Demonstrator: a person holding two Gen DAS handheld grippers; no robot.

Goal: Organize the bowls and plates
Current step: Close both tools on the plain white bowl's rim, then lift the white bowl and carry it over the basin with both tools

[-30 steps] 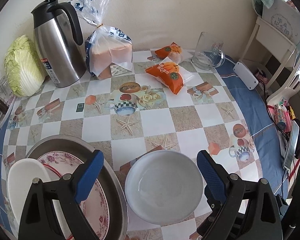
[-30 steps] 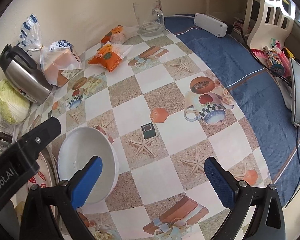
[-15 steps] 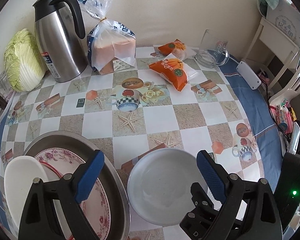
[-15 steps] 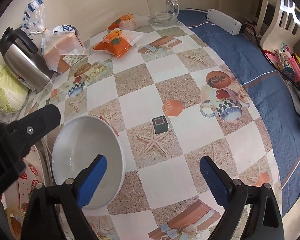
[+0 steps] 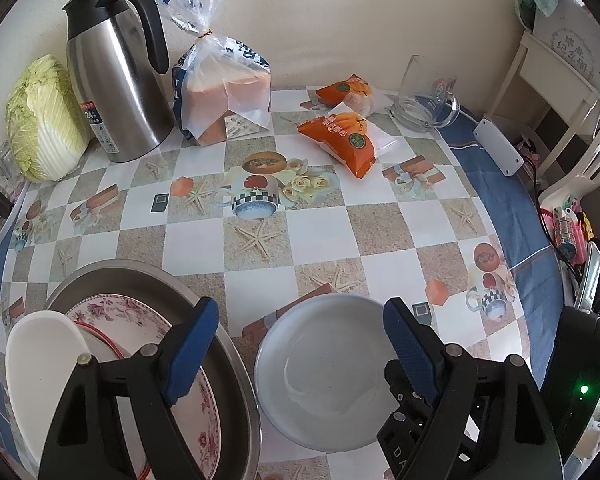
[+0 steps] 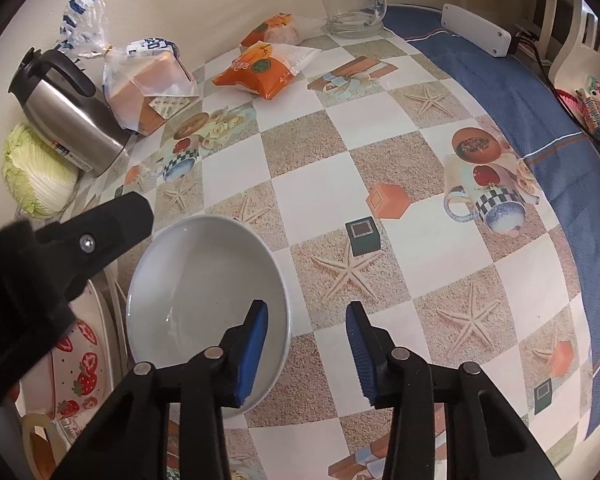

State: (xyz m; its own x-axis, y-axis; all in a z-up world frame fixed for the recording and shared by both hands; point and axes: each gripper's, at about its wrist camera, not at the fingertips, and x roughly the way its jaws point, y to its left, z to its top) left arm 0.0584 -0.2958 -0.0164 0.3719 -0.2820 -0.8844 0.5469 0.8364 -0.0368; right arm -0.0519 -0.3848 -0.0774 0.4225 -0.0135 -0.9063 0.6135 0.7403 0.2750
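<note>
- White bowl (image 5: pixel 324 372) sits on checked tablecloth (image 5: pixel 320 232), just beside metal basin (image 5: pixel 236 360) holding floral plate (image 5: pixel 140 312) and white dish (image 5: pixel 40 364).
- L wrist view: left gripper (image 5: pixel 300 352) jaws wide but closing, nothing pinched; bowl lies below and between its fingers.
- Far side: kettle (image 5: pixel 116 68), bread bag (image 5: pixel 220 92), cabbage (image 5: pixel 44 120), glass mug (image 5: pixel 424 96).
- R wrist view: right gripper (image 6: pixel 308 352) jaws closing astride bowl (image 6: pixel 204 300) rim, one pad (image 6: pixel 254 348) inside, other outside; pads not yet pressing.
- Left gripper's finger (image 6: pixel 100 232) shows at left, over strawberry bowl (image 6: pixel 76 372).
</note>
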